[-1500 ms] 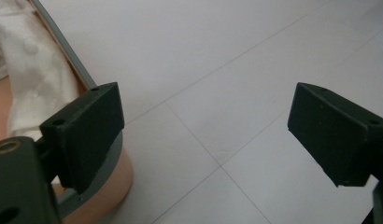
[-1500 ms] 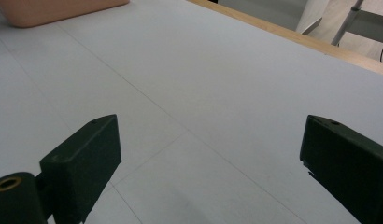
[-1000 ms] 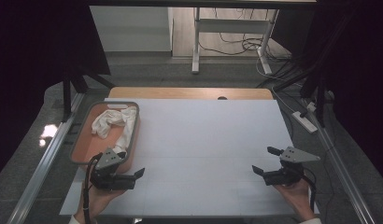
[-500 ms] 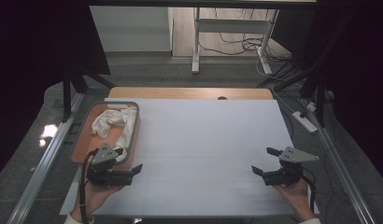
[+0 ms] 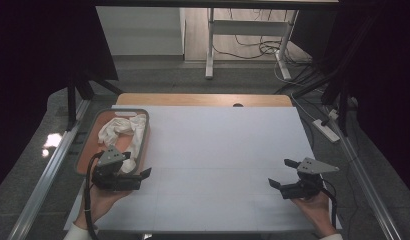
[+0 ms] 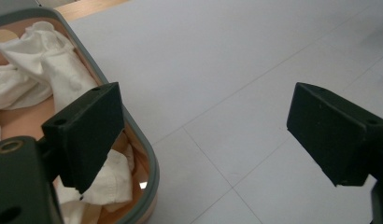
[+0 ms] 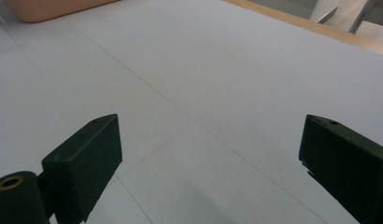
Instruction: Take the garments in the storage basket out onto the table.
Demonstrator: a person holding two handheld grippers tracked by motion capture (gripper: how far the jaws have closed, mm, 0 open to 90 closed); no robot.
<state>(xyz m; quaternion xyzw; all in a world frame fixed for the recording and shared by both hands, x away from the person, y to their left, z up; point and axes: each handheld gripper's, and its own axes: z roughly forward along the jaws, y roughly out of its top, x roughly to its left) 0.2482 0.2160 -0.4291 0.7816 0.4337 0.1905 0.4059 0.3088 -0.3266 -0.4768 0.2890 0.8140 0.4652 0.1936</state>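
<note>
High view: the left tool (image 5: 138,176) is held with jaws spread, empty, at the near right corner of the tray (image 5: 83,145) on the table (image 5: 218,150); a crumpled white cloth (image 5: 124,129) is seen lying inside the tray. The right tool (image 5: 283,175) is held wide open and empty, well apart. Left gripper view: one jaw is seen over the tray rim (image 6: 147,154), above the cloth (image 6: 54,74). Right gripper view: parted jaws are seen above the bare table (image 7: 203,70).

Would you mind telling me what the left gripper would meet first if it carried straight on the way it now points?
Probably just the white table surface. The left gripper has its jaws open and aims over the bare sheet. The tray of white cloth lies beside its one jaw, off that line.
</note>
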